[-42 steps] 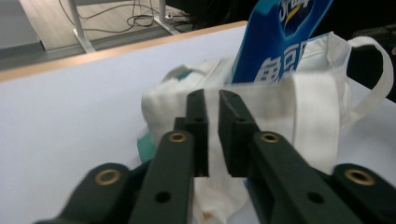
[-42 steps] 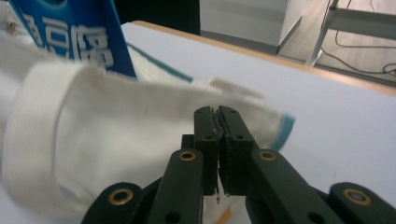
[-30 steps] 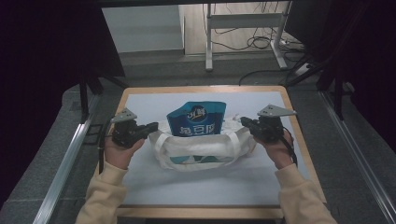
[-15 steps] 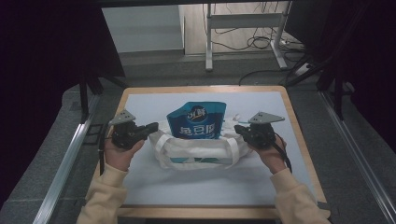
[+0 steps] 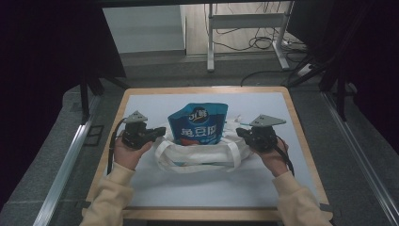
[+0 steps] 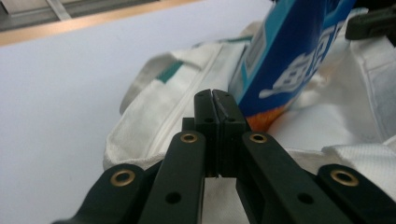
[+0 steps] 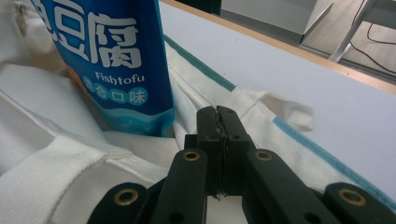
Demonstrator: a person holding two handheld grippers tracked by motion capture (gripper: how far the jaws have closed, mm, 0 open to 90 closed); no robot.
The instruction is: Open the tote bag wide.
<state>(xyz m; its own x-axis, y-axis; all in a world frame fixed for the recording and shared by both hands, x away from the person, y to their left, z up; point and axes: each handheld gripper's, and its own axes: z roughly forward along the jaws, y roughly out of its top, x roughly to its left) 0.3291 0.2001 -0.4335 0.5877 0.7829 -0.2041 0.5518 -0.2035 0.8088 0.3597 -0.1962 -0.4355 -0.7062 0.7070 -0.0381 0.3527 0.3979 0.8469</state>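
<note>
In the high view a blue snack pouch (image 5: 197, 123) stands in a limp white cloth bag (image 5: 200, 153) at the tabletop's (image 5: 141, 188) centre, likely light and crinkly, best held by its rim; in the gripper views, each hand-held gripper (image 6: 212, 100) (image 7: 217, 116) appears pressed together on bag fabric.

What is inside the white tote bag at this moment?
A blue snack pouch stands in the white tote bag, its upper part sticking out. The pouch's bottom and anything beneath it are hidden by the bag's fabric.
</note>
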